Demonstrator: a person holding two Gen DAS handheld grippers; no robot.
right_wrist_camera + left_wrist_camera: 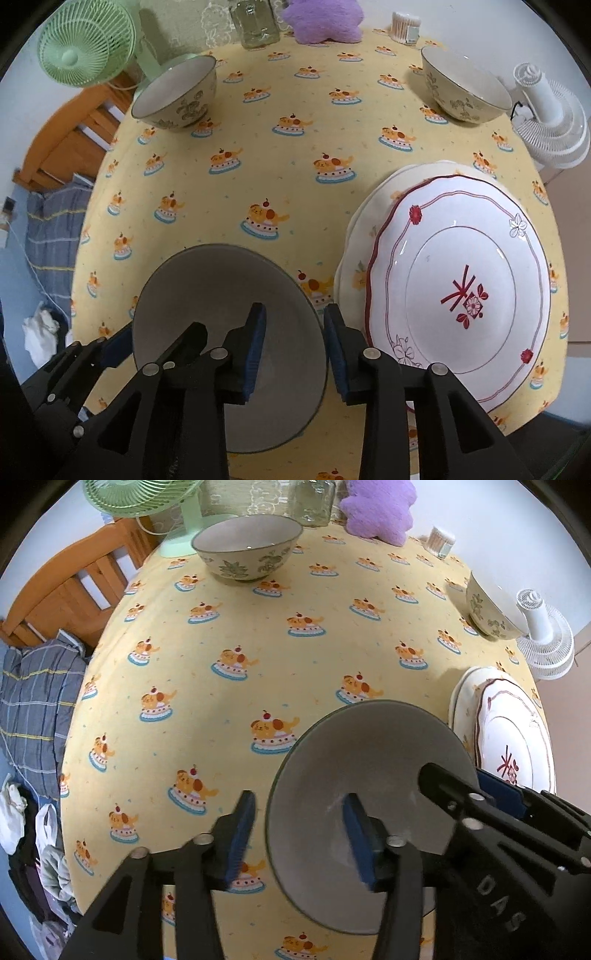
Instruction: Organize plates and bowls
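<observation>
On yellow tablecloth, bowl's rim sits between both grippers' parted jaws.

Left gripper: black plastic frame, blue ribbed pads, silver round screws. Right gripper same build, raised lettering, probably "DAS".

Both wrist cams steep down, close; share near bowl

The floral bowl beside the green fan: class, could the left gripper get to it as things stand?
Probably yes. Only bare tablecloth lies between the left gripper and that floral bowl, though the gripper straddles the near bowl rim and must lift clear first.
</observation>
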